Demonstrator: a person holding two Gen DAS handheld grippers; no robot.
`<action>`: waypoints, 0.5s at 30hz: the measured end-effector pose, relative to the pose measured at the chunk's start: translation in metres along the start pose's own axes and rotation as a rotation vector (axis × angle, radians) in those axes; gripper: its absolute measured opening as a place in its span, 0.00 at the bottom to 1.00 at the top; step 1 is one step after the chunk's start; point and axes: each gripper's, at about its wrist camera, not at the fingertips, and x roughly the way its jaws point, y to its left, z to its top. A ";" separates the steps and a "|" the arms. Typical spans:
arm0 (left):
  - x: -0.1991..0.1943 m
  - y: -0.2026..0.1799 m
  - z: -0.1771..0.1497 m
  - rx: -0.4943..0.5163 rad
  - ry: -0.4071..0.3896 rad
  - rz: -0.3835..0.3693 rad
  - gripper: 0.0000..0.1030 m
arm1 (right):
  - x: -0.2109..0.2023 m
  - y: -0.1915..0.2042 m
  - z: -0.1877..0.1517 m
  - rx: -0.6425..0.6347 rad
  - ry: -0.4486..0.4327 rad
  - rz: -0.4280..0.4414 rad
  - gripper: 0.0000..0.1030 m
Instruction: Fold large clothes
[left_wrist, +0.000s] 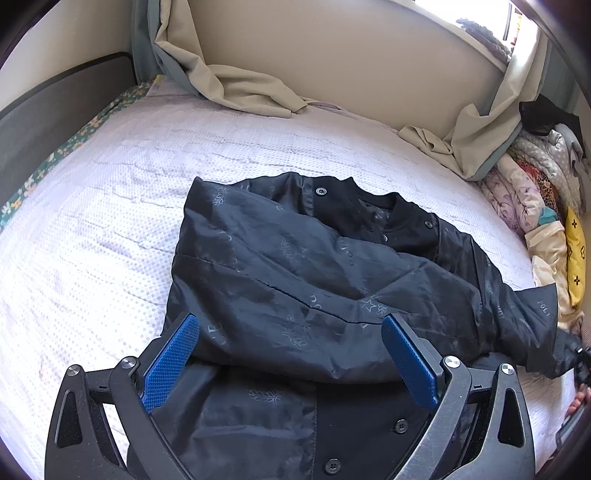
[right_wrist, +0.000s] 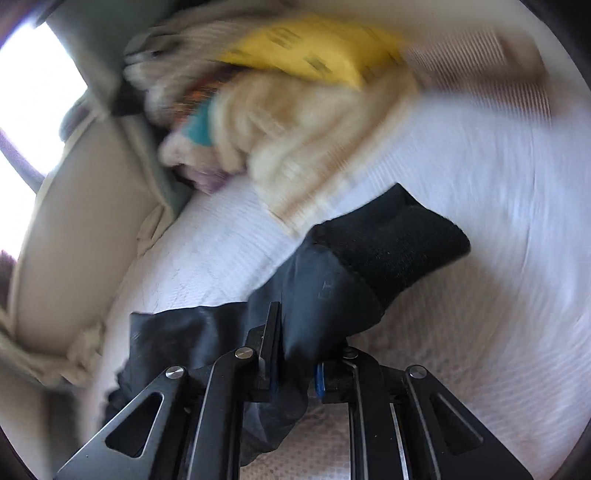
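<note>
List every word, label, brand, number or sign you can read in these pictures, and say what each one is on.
No text reads with certainty.
Black jacket: a pale woven pattern of flowers, a star and short runs of letters, too faint and creased to read.
Jacket sleeve: one small mark near the cuff, blurred.
Yellow cushion: dark flower and cross motifs, signs rather than letters; smeared in the right wrist view.

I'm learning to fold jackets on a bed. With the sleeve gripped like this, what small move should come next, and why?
Probably carry the sleeve inward across the jacket body. The right gripper is shut on it near the cuff, which lies out on the bed, while the left gripper is open over the hem.
</note>
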 end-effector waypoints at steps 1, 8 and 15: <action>-0.001 -0.001 0.000 0.004 -0.002 0.000 0.98 | -0.013 0.020 -0.001 -0.088 -0.048 -0.025 0.10; -0.011 -0.006 -0.002 0.021 -0.018 -0.011 0.98 | -0.098 0.143 -0.045 -0.526 -0.296 0.069 0.10; -0.030 0.000 0.000 0.006 -0.046 -0.039 0.98 | -0.135 0.242 -0.137 -0.866 -0.283 0.293 0.09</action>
